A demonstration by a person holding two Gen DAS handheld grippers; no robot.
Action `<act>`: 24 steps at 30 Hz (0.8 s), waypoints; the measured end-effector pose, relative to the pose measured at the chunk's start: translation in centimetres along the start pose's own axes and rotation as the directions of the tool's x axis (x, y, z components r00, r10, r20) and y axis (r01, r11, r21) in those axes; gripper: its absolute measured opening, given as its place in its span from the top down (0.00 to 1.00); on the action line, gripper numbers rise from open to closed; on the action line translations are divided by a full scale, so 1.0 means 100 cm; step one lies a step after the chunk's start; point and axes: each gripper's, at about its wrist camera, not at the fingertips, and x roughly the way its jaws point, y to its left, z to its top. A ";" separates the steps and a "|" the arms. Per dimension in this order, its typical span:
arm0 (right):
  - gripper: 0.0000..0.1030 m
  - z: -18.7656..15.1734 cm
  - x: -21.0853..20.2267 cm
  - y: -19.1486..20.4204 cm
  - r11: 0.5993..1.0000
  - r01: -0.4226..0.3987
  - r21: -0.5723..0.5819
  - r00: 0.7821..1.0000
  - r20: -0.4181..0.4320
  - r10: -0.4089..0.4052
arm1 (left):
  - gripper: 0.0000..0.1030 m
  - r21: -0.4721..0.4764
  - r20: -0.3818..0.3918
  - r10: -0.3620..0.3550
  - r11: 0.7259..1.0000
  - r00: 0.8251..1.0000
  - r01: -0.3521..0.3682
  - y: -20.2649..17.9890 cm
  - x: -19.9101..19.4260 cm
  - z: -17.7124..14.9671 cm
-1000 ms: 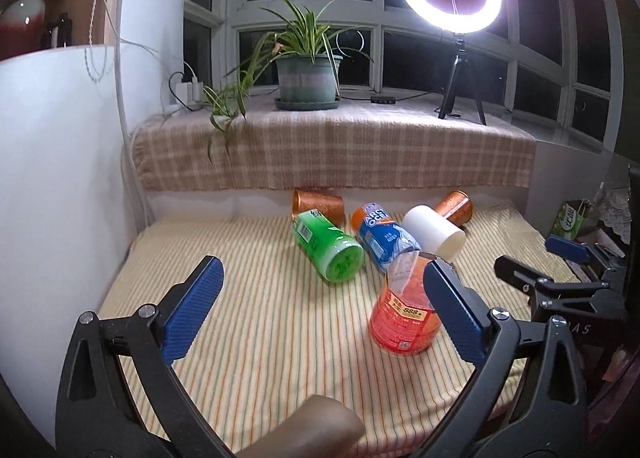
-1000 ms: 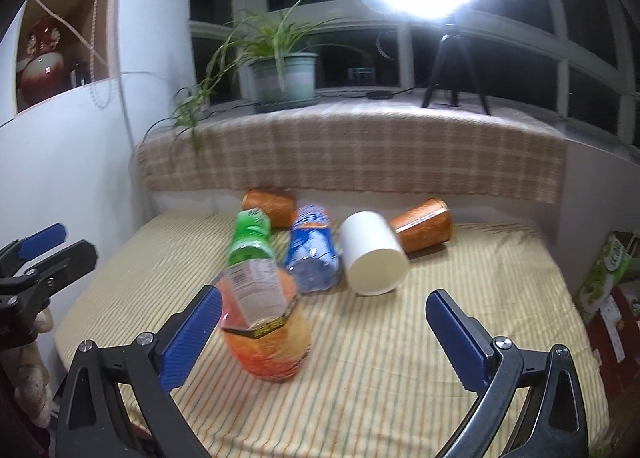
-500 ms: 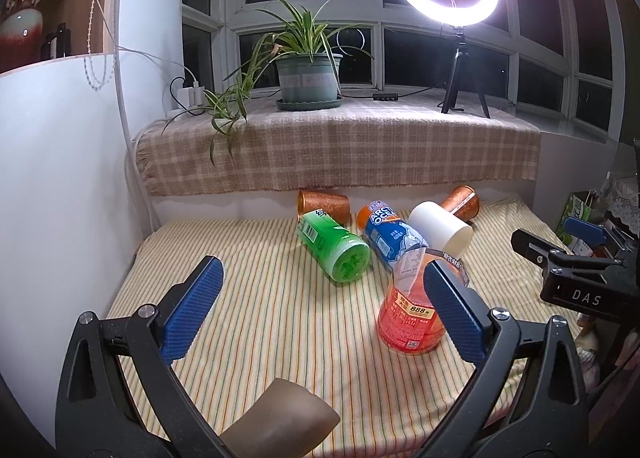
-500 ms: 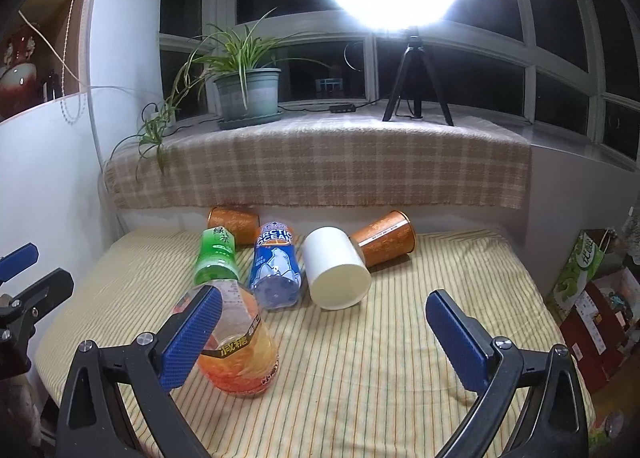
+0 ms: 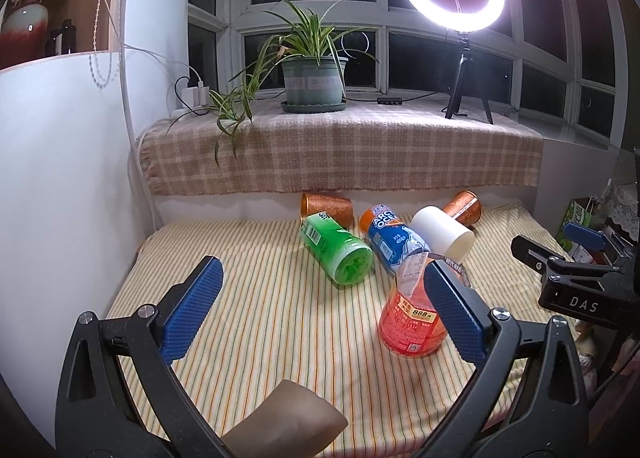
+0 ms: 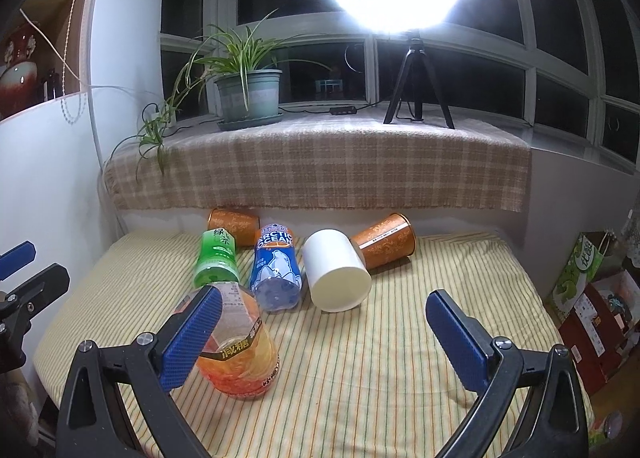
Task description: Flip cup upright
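Several cups lie on their sides on the striped cloth: a white cup (image 6: pixel 336 274) (image 5: pixel 442 232), a green one (image 5: pixel 336 252) (image 6: pixel 216 252), a blue one (image 6: pixel 276 270) (image 5: pixel 392 242), and two copper cups (image 6: pixel 384 240) (image 6: pixel 234 219) near the back. An orange cup (image 5: pixel 412 318) (image 6: pixel 240 354) stands with its cut top upward. My left gripper (image 5: pixel 320 306) is open and empty above the front of the cloth. My right gripper (image 6: pixel 324 334) is open and empty, its left pad in front of the orange cup.
A checked cloth covers the window ledge (image 6: pixel 320 161) behind, with a potted plant (image 5: pixel 314 77) and a ring light on a tripod (image 5: pixel 460 37). A white wall (image 5: pixel 60 177) bounds the left. Boxes (image 6: pixel 588 298) stand on the floor at the right.
Both grippers have pulled back and risen, so the cups look smaller and farther. The cups have not moved. Both grippers stay open.
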 end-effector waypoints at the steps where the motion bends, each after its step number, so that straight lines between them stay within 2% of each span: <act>1: 0.00 0.000 0.000 0.000 1.000 0.000 0.000 1.000 0.000 0.000 | 0.01 0.000 -0.001 0.001 1.000 1.000 -0.001 0.001 0.000 0.000; 24: 0.00 0.000 0.004 0.002 1.000 -0.007 -0.003 1.000 -0.012 0.007 | 0.01 -0.005 -0.005 0.006 1.000 1.000 -0.006 0.003 0.001 -0.003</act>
